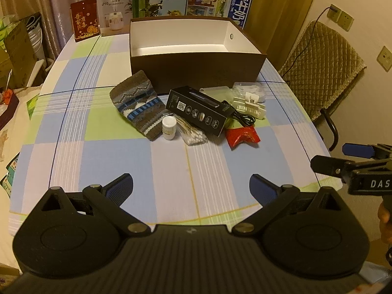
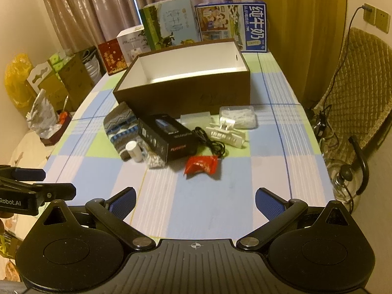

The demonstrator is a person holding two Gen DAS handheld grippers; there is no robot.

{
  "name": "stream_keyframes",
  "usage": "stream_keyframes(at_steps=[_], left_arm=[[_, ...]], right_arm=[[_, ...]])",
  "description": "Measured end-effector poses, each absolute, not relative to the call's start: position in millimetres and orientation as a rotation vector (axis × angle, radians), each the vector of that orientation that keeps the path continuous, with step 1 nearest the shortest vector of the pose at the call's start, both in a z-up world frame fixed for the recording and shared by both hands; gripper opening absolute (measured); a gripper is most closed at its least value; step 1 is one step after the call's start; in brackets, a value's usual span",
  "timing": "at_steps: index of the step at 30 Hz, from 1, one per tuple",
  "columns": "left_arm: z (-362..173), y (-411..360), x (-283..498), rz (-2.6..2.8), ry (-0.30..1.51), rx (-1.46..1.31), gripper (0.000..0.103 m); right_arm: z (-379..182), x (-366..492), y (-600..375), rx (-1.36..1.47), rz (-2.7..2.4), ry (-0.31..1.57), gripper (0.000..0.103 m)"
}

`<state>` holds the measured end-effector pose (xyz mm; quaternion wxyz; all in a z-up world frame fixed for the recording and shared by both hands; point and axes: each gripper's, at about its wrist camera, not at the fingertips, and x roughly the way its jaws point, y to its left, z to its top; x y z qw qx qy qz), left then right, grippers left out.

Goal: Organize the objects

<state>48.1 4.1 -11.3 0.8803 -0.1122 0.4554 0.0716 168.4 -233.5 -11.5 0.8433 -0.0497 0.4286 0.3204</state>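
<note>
An open brown box (image 1: 196, 66) (image 2: 186, 93) with a white inside stands mid-table. In front of it lie a knitted sock (image 1: 138, 104) (image 2: 118, 128), a black product box (image 1: 198, 110) (image 2: 166, 136), a white bottle (image 1: 169, 128) (image 2: 134, 150), a bag of cotton swabs (image 1: 193, 136) (image 2: 154, 160), a black cable (image 1: 242, 116) (image 2: 210, 140), a red packet (image 1: 242, 134) (image 2: 201, 165), a white clip (image 1: 250, 105) (image 2: 226, 132) and a clear case (image 2: 238, 116). My left gripper (image 1: 191, 188) and right gripper (image 2: 195, 202) hover open over the near table edge, well short of the pile, nothing between their fingers.
Milk cartons (image 1: 218, 0) (image 2: 231, 24) and smaller boxes (image 1: 114, 9) line the table's far edge. A padded chair (image 1: 323, 63) (image 2: 360, 93) stands to the right, a kettle (image 2: 343, 181) beside it. Cardboard boxes and bags (image 2: 61, 78) crowd the left. The checked tablecloth (image 1: 98, 152) covers the table.
</note>
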Motion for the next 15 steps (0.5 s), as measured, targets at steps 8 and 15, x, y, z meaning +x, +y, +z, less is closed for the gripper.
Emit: stream_keyframes(at_steps=[8,15], left_arm=[[-15.3,11.6,73.7,0.165,0.924,-0.241,0.099],[-31.2,17.4,100.1,0.206,0.928,-0.232,0.095]], right_arm=[[-18.6,199.7,-234.9,-0.110,0.700,0.902,0.101],[-31.0,228.6,-228.3,-0.139,0.750,0.888,0.089]])
